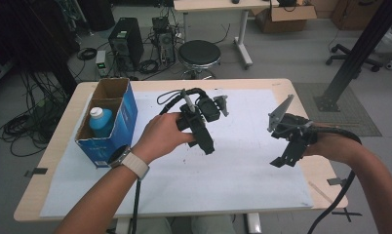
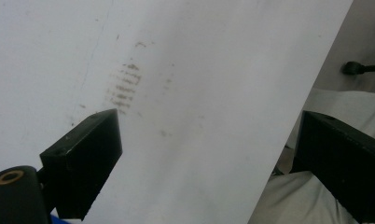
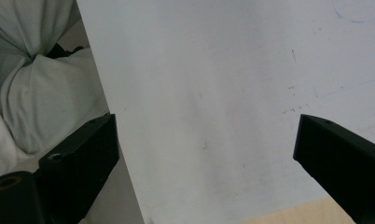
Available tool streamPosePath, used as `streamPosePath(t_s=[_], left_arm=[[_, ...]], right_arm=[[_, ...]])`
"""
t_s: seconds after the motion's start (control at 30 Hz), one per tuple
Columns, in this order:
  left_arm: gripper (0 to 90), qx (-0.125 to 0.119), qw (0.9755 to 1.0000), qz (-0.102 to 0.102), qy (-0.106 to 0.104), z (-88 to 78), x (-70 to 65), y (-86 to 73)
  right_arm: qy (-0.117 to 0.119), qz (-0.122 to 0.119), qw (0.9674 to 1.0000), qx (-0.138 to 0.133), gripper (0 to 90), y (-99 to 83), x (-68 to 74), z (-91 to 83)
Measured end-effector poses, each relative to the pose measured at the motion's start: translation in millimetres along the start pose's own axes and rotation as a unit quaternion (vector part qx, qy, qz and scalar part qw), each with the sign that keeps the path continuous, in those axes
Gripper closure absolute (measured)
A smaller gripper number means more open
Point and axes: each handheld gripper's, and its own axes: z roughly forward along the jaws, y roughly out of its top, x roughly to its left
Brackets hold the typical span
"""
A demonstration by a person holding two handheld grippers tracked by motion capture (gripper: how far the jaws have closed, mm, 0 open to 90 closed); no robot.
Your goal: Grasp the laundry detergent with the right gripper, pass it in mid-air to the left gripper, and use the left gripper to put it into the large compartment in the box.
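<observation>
White table sheet (image 1: 223, 180), 2 grippers (image 1: 207, 146) (image 1: 282, 160) spread, holding nothing

We wear a pale-strapped watch (image 1: 130, 160) behind the black left gripper (image 1: 207, 146); our right gripper (image 1: 283, 158) carries a grey three-cornered plate (image 1: 279, 112) and trails a black cable (image 1: 338, 200).

A wooden table (image 1: 52, 161) carries a white sheet (image 1: 233, 180); a blue box (image 1: 108, 122) stands at its left.

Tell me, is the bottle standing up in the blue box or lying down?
Standing up. The bottle sits upright in the nearer compartment of the open blue box, its white cap pointing up. The farther compartment looks empty.
</observation>
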Motion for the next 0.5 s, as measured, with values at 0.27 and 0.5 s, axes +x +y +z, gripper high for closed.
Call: streamPosePath(t_s=[0.27, 0.5], left_arm=[[8.0, 0.0, 1.0, 0.002, -0.001, 0.5, 1.5, -0.6], [8.0, 0.002, 1.0, 0.001, -0.001, 2.4, 2.3, -2.1]], right_arm=[[0.002, -0.004, 1.0, 0.0, 6.6, 2.1, -0.8, 3.9], [0.003, -0.003, 1.0, 0.001, 6.6, 2.2, -0.6, 5.3]])
